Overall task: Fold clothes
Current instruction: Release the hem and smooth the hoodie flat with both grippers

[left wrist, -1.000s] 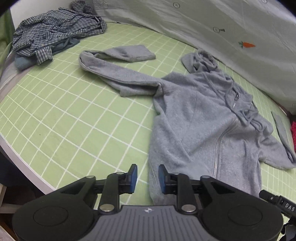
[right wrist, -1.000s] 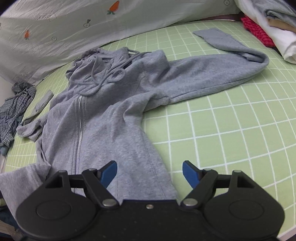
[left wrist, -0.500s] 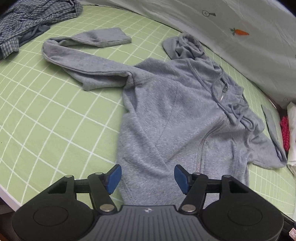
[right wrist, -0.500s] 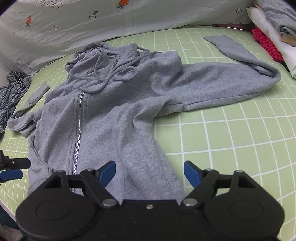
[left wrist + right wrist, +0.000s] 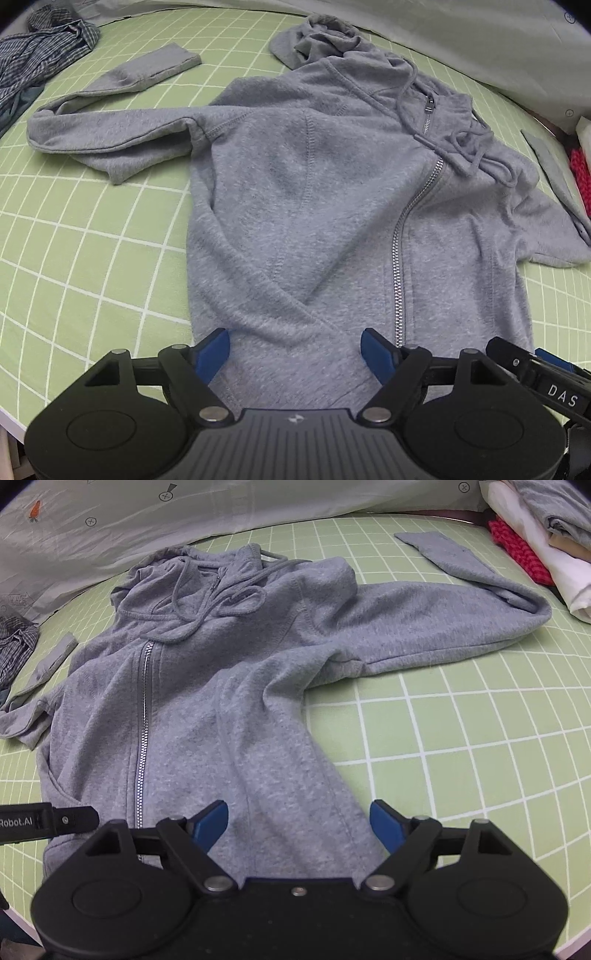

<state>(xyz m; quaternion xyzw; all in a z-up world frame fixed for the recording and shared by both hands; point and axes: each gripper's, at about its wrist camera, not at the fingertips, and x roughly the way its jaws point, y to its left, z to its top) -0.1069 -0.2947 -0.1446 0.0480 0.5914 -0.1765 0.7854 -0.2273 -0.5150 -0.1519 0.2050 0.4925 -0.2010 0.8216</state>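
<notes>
- Left tongs (image 5: 295, 349): standing spread wide, the jaws having just been opening, blue pads hanging over the hoodie's lower hem on the left side of the zip, nothing pinched.
- Right tongs (image 5: 298, 825): also spread wide, jaws having just been opening a little, nothing gripped, hovering over the hem on the other side of the zip, one pad reaching just past the garment's side edge.
- Grey hoodie (image 5: 314, 206): lying front-up and flat on the bed's green checked sheet (image 5: 85, 236), hood toward the far side, both sleeves stretched outward with cuffs bent back.
- Open room: bare sheet showing beside each flank of the hoodie and under both sleeves; the bed's near edge lying close below the tongs.
- Far edge: a pale printed quilt (image 5: 147, 520) running along behind the hood.
- Left view only: the plaid shirt (image 5: 40, 55) bunched at the far corner, near the cuff (image 5: 155, 70) of that sleeve; the right tool's tip poking in at the lower right.
- Right view only: a stack of folded clothes (image 5: 535, 542), red, white and grey, sitting just beyond the other sleeve's elbow (image 5: 532, 605).
- Materials: fleecy heathered knit, metal zip (image 5: 142, 716) running straight, looped drawcord (image 5: 221, 598) lying at the collar.
</notes>
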